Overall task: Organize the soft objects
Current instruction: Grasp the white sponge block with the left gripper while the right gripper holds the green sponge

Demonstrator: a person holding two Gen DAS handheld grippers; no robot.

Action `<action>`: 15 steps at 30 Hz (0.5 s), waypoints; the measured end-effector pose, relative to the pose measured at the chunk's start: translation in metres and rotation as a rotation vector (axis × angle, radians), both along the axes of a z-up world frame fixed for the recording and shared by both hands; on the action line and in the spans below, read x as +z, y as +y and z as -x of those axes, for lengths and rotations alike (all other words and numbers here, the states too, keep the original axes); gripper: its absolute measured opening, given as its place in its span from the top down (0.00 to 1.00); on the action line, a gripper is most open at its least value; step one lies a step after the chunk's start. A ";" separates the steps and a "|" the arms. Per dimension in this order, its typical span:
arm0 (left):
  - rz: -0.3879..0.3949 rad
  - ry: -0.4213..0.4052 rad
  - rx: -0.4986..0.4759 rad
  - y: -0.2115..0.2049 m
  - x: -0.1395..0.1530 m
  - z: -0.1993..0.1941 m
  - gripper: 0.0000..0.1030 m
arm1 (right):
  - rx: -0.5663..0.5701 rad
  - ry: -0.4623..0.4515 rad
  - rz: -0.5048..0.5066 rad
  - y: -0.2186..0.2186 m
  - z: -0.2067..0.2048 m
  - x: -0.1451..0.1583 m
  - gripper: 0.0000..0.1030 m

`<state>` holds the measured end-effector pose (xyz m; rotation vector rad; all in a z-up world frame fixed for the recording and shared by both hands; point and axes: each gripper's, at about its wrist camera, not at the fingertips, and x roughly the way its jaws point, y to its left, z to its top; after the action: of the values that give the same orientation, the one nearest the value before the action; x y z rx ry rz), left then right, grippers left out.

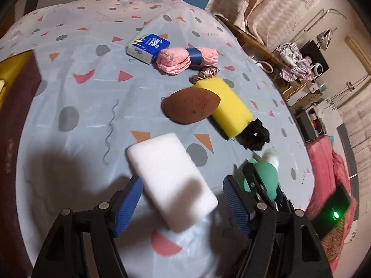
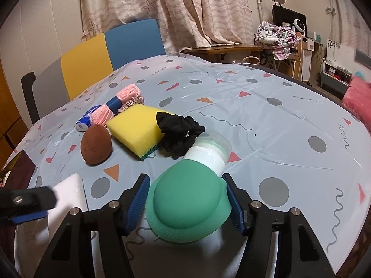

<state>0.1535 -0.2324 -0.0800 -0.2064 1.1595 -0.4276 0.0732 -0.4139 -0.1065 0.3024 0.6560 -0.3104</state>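
A white sponge block [image 1: 172, 180] lies on the tablecloth between the fingers of my left gripper [image 1: 183, 200]; the jaws stand apart with gaps on both sides. My right gripper [image 2: 186, 199] is shut on a green silicone bottle [image 2: 189, 199] with a white neck and clear cap. Ahead lie a yellow sponge [image 2: 136, 128], a brown egg-shaped sponge [image 2: 96, 147], a black scrunchie [image 2: 179, 134], a pink rolled towel [image 1: 185, 60] with a blue band, a beige scrunchie [image 1: 206, 73] and a blue tissue pack [image 1: 148, 46].
The table [image 2: 266, 125] has a pale blue patterned cloth. A yellow and blue chair [image 2: 109, 53] stands at its far side. A dark object [image 1: 16, 127] lies at the table's left edge. Curtains, a desk and clutter stand beyond.
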 end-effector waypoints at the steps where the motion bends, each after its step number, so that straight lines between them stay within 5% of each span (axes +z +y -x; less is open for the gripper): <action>1: -0.029 -0.003 -0.004 -0.005 -0.002 -0.003 0.29 | -0.004 -0.005 -0.003 -0.001 0.001 0.000 0.39; 9: -0.185 -0.085 -0.098 -0.014 -0.017 -0.006 0.29 | -0.012 -0.017 -0.020 -0.003 0.002 0.000 0.38; 15: -0.157 -0.084 -0.041 0.025 -0.015 -0.001 0.29 | -0.012 -0.021 -0.023 -0.003 0.003 0.000 0.38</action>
<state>0.1548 -0.2077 -0.0949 -0.0278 1.1101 -0.3765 0.0704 -0.4174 -0.1067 0.3314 0.6373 -0.3108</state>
